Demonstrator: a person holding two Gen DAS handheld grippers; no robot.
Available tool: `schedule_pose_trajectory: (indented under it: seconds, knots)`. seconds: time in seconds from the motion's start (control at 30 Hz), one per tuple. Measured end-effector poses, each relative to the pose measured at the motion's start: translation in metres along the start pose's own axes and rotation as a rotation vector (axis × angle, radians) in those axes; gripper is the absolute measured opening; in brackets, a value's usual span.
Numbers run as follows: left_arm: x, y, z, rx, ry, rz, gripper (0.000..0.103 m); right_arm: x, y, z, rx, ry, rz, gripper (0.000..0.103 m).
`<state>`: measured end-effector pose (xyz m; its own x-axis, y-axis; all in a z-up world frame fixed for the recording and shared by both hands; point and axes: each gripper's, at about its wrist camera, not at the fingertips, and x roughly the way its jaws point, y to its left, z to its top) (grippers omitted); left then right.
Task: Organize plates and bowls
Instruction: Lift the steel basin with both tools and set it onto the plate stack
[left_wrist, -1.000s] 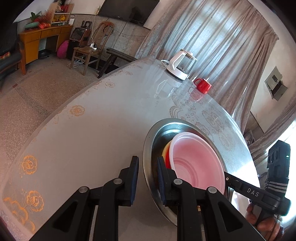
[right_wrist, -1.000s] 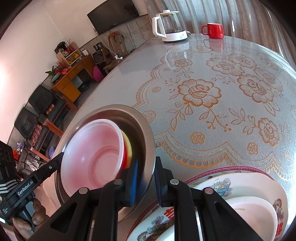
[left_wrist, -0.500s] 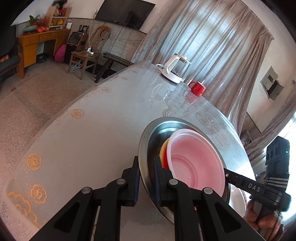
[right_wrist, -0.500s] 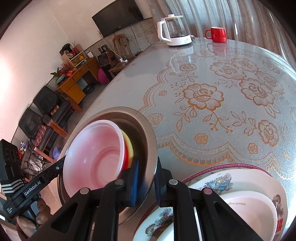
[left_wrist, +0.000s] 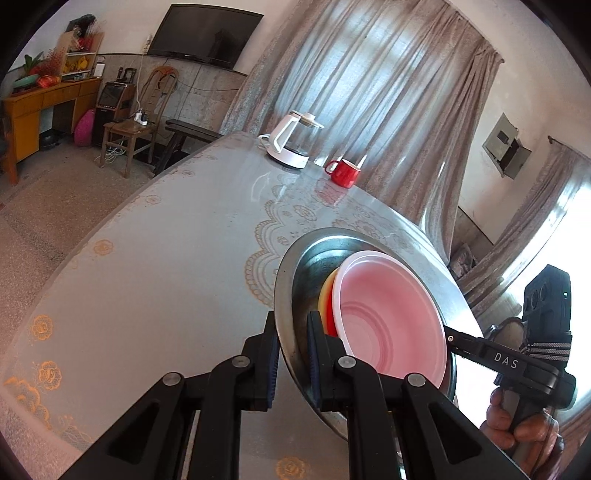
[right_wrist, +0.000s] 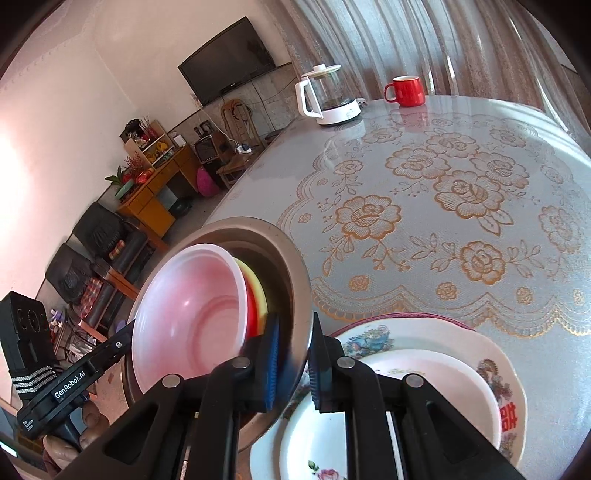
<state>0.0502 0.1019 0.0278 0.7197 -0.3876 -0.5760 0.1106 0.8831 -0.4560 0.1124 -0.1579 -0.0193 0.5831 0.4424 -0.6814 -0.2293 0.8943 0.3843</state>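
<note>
On basin (left_wrist: 286, 280) rim — both tongs (left_wrist: 291, 354) clamped

A lace-patterned table (right_wrist: 461, 206) carries a kettle (right_wrist: 328, 96), a mug (right_wrist: 406, 90) and plates (right_wrist: 436, 369).

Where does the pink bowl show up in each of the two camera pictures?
Left wrist view: the pink bowl sits lower right, inside the steel basin.
Right wrist view: it sits lower left, in the same basin.
Shared landmark: the red mug beside the kettle.
</note>
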Motion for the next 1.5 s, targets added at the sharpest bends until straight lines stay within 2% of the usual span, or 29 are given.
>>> schedule_pose_trajectory:
  seconds: [0.2,0.47,0.97,1.27,1.37,1.5]
  knots:
    - [0.009,-0.031,-0.009,0.047,0.052,-0.065,0.013,-0.041,-0.021,-0.009,0.02,-0.061,-0.048,0.014]
    - [0.021,-0.059,-0.028,0.101,0.111,-0.105,0.014,-0.07,-0.048,-0.032,0.067,-0.075,-0.106,0.014]
    - [0.041,-0.077,-0.052,0.146,0.211,-0.125,0.014,-0.077,-0.083,-0.066,0.141,-0.03,-0.158,0.014]
    - [0.043,-0.079,-0.06,0.152,0.236,-0.15,0.015,-0.075,-0.093,-0.075,0.173,-0.006,-0.177,0.014]
    - [0.045,-0.078,-0.063,0.148,0.246,-0.158,0.016,-0.073,-0.1,-0.078,0.2,0.008,-0.173,0.019]
    - [0.045,-0.076,-0.064,0.144,0.252,-0.157,0.017,-0.073,-0.097,-0.079,0.187,0.007,-0.172,0.019]
